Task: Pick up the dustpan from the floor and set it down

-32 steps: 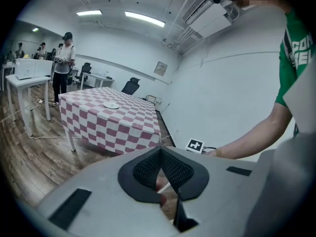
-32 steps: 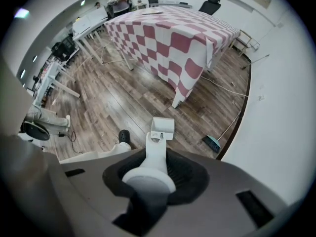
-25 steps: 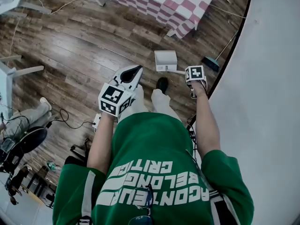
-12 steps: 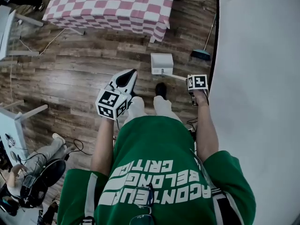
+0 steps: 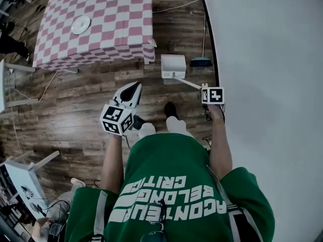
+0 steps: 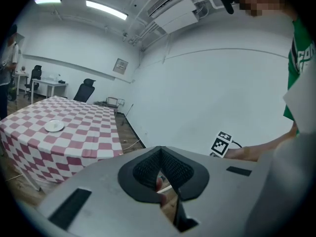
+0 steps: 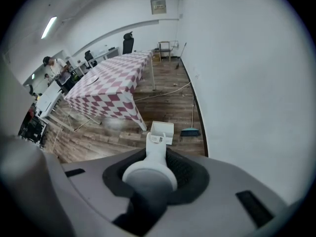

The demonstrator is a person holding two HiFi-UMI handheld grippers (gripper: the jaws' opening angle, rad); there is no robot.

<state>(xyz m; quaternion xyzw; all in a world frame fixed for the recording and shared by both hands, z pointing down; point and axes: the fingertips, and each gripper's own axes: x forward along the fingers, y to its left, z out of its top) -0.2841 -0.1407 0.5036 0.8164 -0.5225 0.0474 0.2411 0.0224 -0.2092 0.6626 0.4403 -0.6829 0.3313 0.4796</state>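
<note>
The white dustpan (image 5: 173, 66) hangs on its long white handle (image 5: 189, 82) over the wooden floor, just off the checked table's near corner. My right gripper (image 5: 206, 89) points steeply down beside the white wall and is shut on the top of that handle. In the right gripper view the handle (image 7: 154, 154) runs down between the jaws of the right gripper (image 7: 150, 174) to the dustpan (image 7: 162, 131). My left gripper (image 5: 129, 92) is held out over the floor to the left, pads together at the tip, with nothing in it (image 6: 160, 154).
A table with a red-and-white checked cloth (image 5: 96, 24) carries a white plate (image 5: 81, 24). A blue broom (image 5: 202, 61) leans by the white wall (image 5: 267, 84). The person's feet (image 5: 170, 110) stand behind the dustpan. Desks, chairs and cables crowd the left edge.
The person has turned and stepped along the wall, so the table is now in fuller view. The right gripper has risen, still gripping the handle, carrying the dustpan nearer the broom. The left gripper moved along.
</note>
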